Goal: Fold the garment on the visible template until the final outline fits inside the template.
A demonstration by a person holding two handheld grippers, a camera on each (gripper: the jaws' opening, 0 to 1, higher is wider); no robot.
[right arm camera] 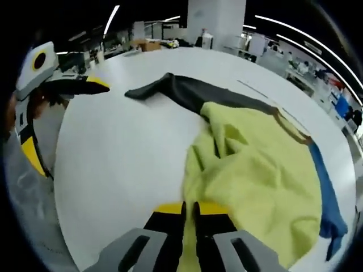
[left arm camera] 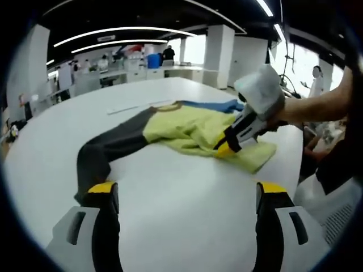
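Garment (left arm camera: 187,129) lying crumpled on the white table (left arm camera: 170,198), half grabbed.

Yellow body bunched up in the left gripper view's middle, dark grey sleeve (left arm camera: 108,150) trailing off toward 8 o'clock, blue sleeve (left arm camera: 212,106) poking out at about 1 o'clock. Right gripper (right arm camera: 190,211) has its yellow-tipped jaws pressed together, pinching the yellow hem at 6 o'clock in its own view; it also shows in the left gripper view at 3 o'clock, held by a bare arm. Left gripper (left arm camera: 187,195) is spread wide, grey cuff just beside its left jaw, touching or not I can't tell.
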